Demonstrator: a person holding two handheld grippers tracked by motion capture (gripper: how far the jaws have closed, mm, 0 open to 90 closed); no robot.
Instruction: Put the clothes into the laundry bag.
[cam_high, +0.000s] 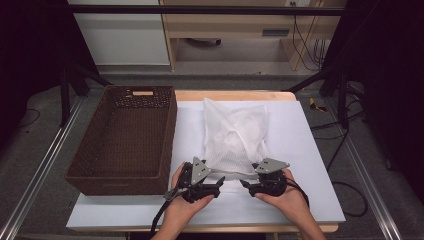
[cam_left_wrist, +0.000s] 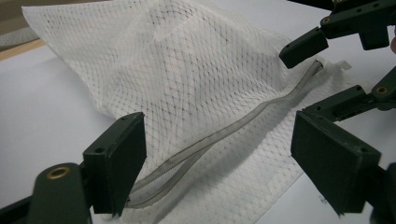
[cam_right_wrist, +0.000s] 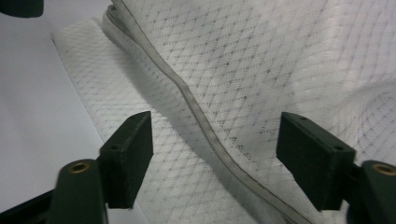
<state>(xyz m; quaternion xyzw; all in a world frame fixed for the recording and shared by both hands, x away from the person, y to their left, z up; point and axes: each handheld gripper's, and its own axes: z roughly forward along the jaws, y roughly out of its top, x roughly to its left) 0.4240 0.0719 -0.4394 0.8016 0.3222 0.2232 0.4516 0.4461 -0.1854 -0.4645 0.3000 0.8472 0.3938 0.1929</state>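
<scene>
Two hands reach in from the near edge of the table, one gripper in each. Both the left gripper and the right gripper stand with jaws spread wide, gripping nothing, their tips facing each other just above the near end of one white mesh bag. That bag lies on the white sheet, long axis running away from the person, its single grey zipper lying across the near end. One brown wicker basket sits just beside it on the left.
</scene>
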